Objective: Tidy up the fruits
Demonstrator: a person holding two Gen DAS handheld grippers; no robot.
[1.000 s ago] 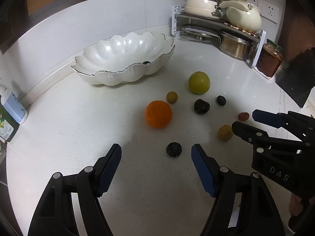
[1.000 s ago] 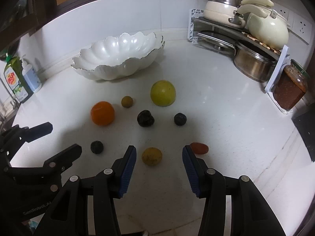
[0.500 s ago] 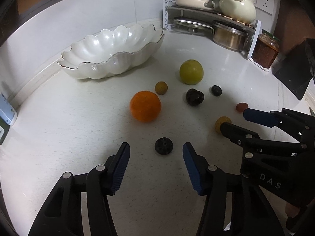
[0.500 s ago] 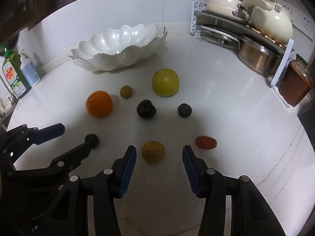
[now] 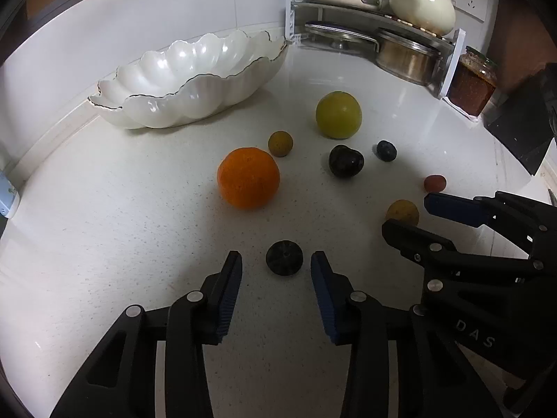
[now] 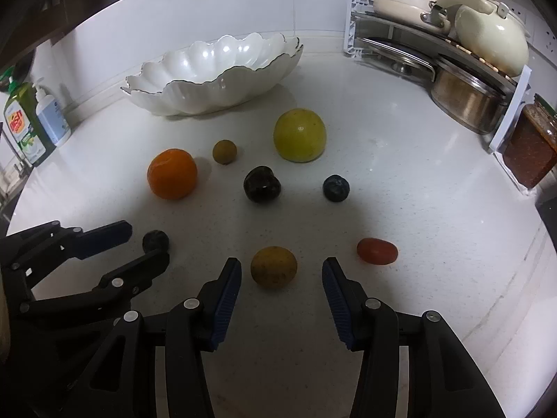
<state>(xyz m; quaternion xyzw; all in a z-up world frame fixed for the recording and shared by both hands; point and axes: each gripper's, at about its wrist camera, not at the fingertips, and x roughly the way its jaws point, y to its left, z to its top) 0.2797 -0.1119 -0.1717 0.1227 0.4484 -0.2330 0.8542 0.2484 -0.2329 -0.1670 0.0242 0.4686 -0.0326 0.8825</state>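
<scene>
Several fruits lie on the white counter in front of a scalloped white bowl (image 5: pixel 195 80). My left gripper (image 5: pixel 276 264) is open, with a small dark ridged fruit (image 5: pixel 284 257) just between its fingertips, untouched. My right gripper (image 6: pixel 281 271) is open, with a small yellow fruit (image 6: pixel 274 266) between its fingertips, untouched. An orange (image 5: pixel 248 183), a yellow-green apple (image 5: pixel 338 115), a small brown fruit (image 5: pixel 280 143), a dark plum (image 5: pixel 345 161), a dark blue berry (image 5: pixel 386 150) and a red fruit (image 6: pixel 377 250) lie farther out. The bowl (image 6: pixel 216 73) looks empty.
A rack with pots, lids and a cream kettle (image 6: pixel 445 35) stands at the back right, with a jar (image 6: pixel 531 149) beside it. Soap bottles (image 6: pixel 31 122) stand at the left by the wall. The counter's edge runs along the right.
Both grippers have moved forward and down. The dark ridged fruit now sits between the left fingertips, which have narrowed, and the yellow fruit between the right fingertips. No fruit has moved.
</scene>
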